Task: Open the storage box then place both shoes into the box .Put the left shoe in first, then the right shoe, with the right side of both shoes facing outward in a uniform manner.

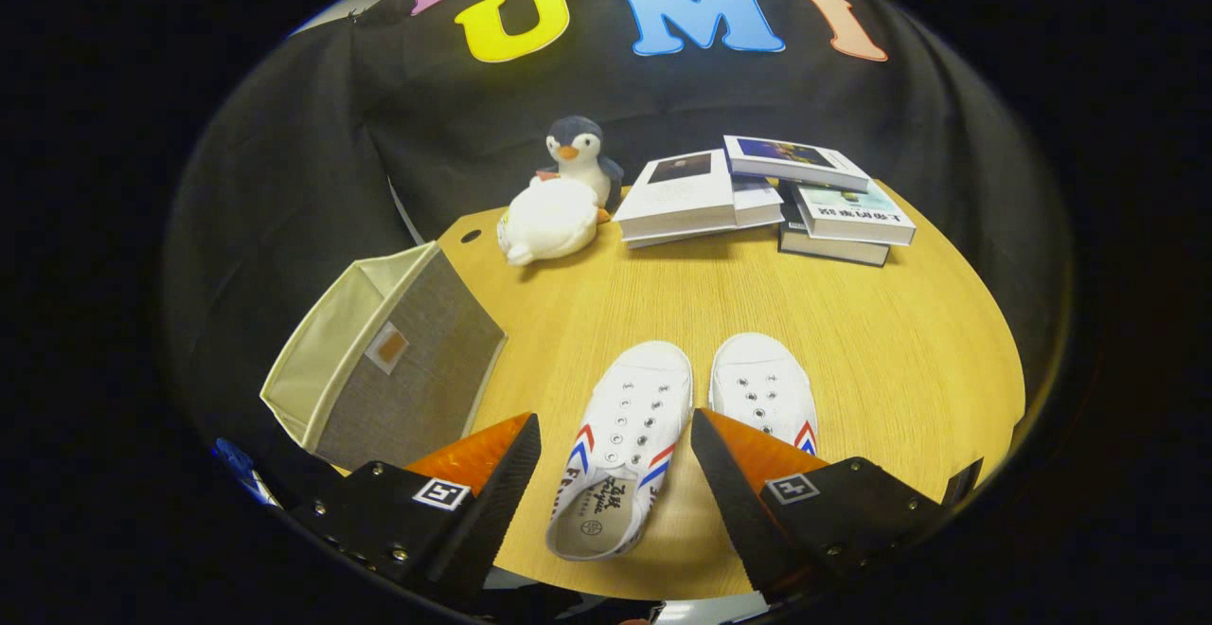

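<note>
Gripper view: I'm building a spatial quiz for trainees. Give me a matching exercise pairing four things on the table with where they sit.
Things:
1. white canvas shoe with red-blue stripes
2. grey fabric storage box
3. grey-white plush penguin
4. stack of books

Places:
A. behind the white plush toy
B. between the open claw fingers
C. beside the penguin
D. at the table edge, beyond one finger

Pairs: 1-B, 2-D, 3-A, 4-C

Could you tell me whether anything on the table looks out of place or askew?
The grey fabric storage box sits tilted at the wooden table edge, already open. The books are piled unevenly. The two white canvas shoes lie neatly paired; the open gripper fingers straddle one.
</note>
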Demonstrator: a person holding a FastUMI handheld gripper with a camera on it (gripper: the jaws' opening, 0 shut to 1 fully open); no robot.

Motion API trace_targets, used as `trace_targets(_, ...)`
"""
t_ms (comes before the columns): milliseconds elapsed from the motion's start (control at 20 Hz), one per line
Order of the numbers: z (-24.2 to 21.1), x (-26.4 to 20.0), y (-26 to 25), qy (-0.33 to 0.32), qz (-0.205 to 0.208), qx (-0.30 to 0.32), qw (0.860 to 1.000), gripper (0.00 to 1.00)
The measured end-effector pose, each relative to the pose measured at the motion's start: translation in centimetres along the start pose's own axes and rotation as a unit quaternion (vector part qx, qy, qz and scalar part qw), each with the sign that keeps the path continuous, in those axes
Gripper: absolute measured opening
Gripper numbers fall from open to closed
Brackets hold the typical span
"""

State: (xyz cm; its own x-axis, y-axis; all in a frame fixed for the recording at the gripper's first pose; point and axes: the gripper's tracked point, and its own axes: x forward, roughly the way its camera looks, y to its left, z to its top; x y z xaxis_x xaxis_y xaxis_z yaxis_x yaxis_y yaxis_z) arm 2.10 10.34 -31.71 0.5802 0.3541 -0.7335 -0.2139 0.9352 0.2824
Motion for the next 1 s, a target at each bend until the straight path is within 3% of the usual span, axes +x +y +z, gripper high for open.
trace_targets(550,-6.0,4.2,-2.5,0.1,-0.026,-0.015,0.995,0.95)
trace_targets(650,-6.7,4.8,-2.4,0.111,-0.025,-0.005,0.994,0.83)
trace_targets(750,-6.7,5.2,-1.4,0.114,-0.001,0.028,0.993,0.79)
trace_targets(850,-6.9,5.1,-1.4,0.117,-0.003,0.056,0.992,0.39)
trace_targets(1000,-7.1,4.7,-1.2,0.133,0.004,0.098,0.986,0.39)
